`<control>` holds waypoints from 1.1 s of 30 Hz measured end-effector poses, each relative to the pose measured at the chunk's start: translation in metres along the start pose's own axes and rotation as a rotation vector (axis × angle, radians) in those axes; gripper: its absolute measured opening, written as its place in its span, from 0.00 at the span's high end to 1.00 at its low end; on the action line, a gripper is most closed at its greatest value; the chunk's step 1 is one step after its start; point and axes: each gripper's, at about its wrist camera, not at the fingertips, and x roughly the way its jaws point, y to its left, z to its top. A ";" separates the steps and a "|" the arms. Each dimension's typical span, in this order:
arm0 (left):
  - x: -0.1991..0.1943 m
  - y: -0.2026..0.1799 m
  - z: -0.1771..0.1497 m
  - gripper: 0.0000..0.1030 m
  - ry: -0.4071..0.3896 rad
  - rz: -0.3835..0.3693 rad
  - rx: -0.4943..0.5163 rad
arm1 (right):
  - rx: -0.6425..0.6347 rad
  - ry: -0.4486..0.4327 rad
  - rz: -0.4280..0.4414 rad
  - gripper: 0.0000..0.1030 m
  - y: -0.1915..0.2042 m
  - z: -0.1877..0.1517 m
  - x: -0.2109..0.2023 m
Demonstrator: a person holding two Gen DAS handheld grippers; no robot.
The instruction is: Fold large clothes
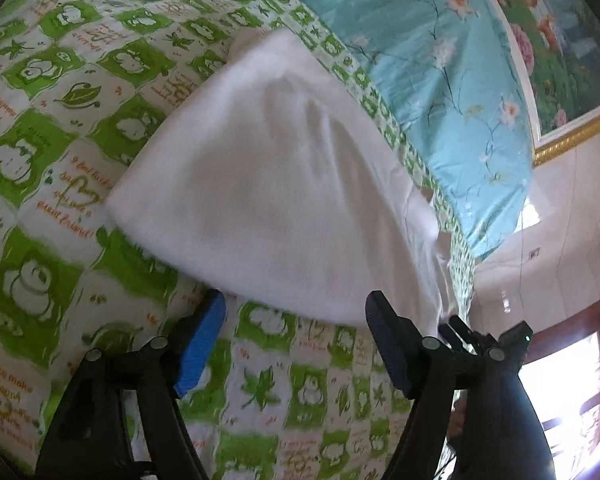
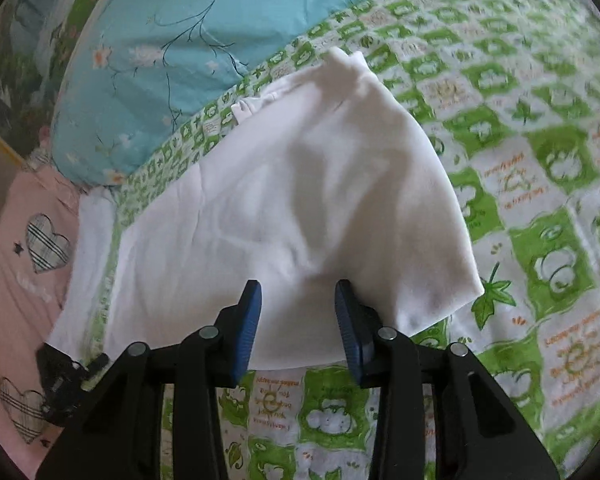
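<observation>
White garment (image 1: 276, 184) lay folded on the green-and-white checked bedspread (image 1: 52, 128), bunched into a rounded wedge, narrow end toward the blue floral quilt (image 1: 432, 80). Left gripper (image 1: 296, 336) stood wide apart, nothing between the pads; near hem of the garment sat just beyond the fingertips, right finger close to the cloth edge, contact could not be told. Blue pad on left finger (image 1: 200, 344) over bare bedspread. Right gripper (image 2: 298, 320) was partly apart with the garment's near edge lying between the blue pads; the gap showed cloth but the pads did not clearly press it, so not clamped as far as visible. In right wrist view the garment (image 2: 284, 208) ran from the fingertips up to a small bunched peak near the quilt (image 2: 172, 60); its right corner ended on open bedspread (image 2: 540, 200), plenty of free checked fabric on that side. Left side tighter: a narrow white strip (image 2: 94, 236) lay along the bedspread's border, then a pink heart-print sheet (image 2: 24, 264), with the other gripper's black body visible low there. Framed floral picture (image 1: 560, 48) and window (image 1: 568, 380) were at the far right of left wrist view.
</observation>
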 end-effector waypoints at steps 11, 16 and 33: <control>0.026 -0.011 0.035 0.29 -0.136 0.053 -0.052 | -0.166 0.070 0.107 0.86 0.088 0.015 0.051; 0.035 -0.008 0.042 0.64 -0.117 0.047 -0.055 | -0.293 0.118 0.087 0.94 0.136 0.025 0.095; 0.041 -0.195 0.038 0.84 -0.106 -0.099 0.506 | -0.121 0.258 0.216 0.94 0.099 0.023 0.135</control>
